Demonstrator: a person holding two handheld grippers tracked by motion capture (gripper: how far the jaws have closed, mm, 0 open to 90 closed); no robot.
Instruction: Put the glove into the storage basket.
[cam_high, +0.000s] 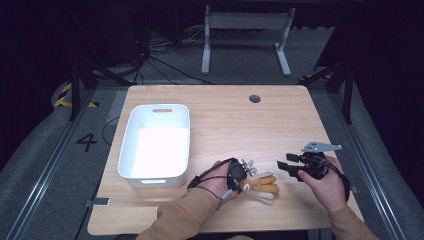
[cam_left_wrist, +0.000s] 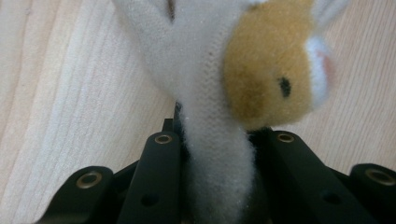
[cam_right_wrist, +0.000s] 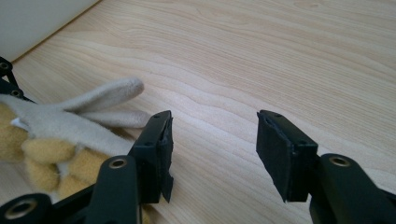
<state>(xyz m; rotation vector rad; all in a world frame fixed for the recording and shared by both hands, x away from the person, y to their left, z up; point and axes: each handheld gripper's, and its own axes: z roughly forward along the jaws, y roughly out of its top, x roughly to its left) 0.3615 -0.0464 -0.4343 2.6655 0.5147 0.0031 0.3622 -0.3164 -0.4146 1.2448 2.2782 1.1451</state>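
A small plush toy (cam_high: 263, 184) in tan and cream lies on the wooden table (cam_high: 225, 125) near the front edge. My left gripper (cam_high: 244, 178) reaches it from the left and is shut on it. In the left gripper view the black jaws (cam_left_wrist: 217, 140) pinch a cream limb of the plush toy (cam_left_wrist: 210, 93), with its tan face and black eye just beyond. My right gripper (cam_high: 289, 169) hovers to the toy's right, pointing left, open with nothing between its pads (cam_right_wrist: 212, 140). The plush toy (cam_right_wrist: 60, 126) lies beside its left jaw.
A white plastic bin (cam_high: 131, 125) stands on the left half of the table, with its inside bare. A round cable hole (cam_high: 255, 98) sits near the far edge. Bare wood spreads across the middle and far right.
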